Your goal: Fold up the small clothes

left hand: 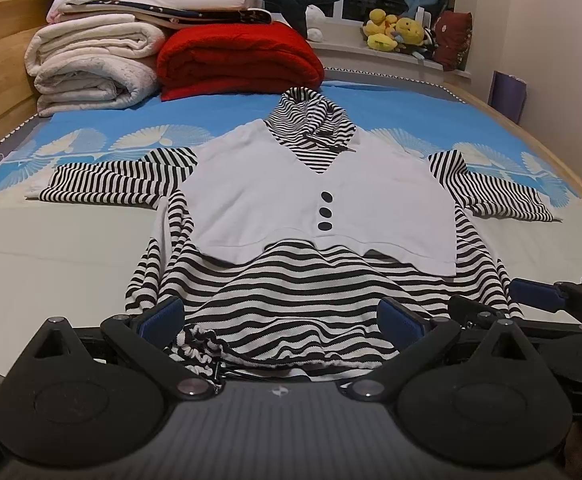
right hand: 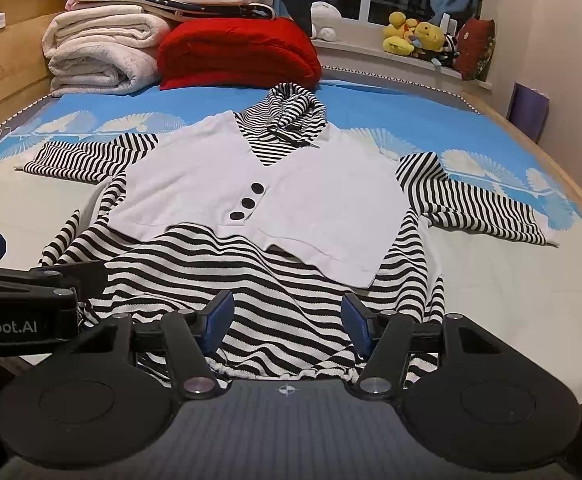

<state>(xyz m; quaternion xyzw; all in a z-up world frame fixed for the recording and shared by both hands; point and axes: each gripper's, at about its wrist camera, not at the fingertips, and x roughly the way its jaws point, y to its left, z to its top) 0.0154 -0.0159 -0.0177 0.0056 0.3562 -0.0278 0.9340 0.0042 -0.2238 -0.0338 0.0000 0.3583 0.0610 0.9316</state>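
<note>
The black-and-white striped hooded top with a white vest panel lies flat in the middle of the bed with the blue printed sheet, sleeves spread, so it is ready for folding. The left gripper and the right gripper hover over its lower hem, jaws wide, nothing held, probably to take the hem.

- Left gripper: jaws wide apart, tilted down over the striped garment's near hem.
- Right gripper: jaws apart, just beside it over the same hem.
</note>
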